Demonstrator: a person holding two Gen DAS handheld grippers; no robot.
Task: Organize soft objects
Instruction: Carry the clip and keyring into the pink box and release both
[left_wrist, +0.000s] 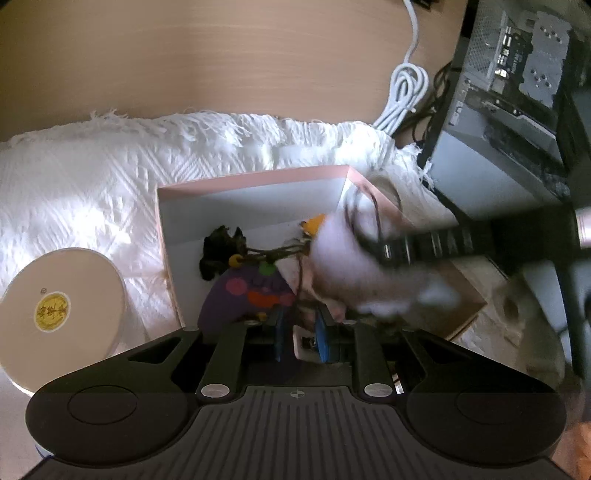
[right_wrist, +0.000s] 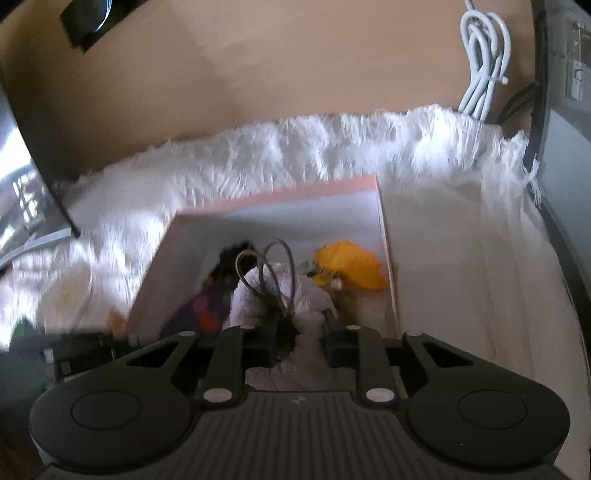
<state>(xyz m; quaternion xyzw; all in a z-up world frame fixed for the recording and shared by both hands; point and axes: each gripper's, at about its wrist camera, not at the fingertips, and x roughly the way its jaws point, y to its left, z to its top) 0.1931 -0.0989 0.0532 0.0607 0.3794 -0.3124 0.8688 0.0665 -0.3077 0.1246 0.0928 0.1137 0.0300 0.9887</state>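
A pale lilac plush (right_wrist: 291, 295) with dark cord loops is seen blurred over the pink box (left_wrist: 255, 175). Inside lie a purple spotted toy (left_wrist: 243, 291), a black tuft (left_wrist: 218, 251) and an orange piece (right_wrist: 351, 267) near the right wall.

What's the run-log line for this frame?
right gripper: shut on white plush, over pink box | left gripper: at box's near edge, grip unclear | purple plush, orange toy: in box

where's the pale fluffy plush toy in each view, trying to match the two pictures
Left wrist: the pale plush toy is right of centre, blurred, over the pink box's right side, held by the right tongs.
Right wrist: the same toy sits low centre, between the tong fingers, dark cord loops above it.
Shared landmark: the coiled white cable at upper right in both.
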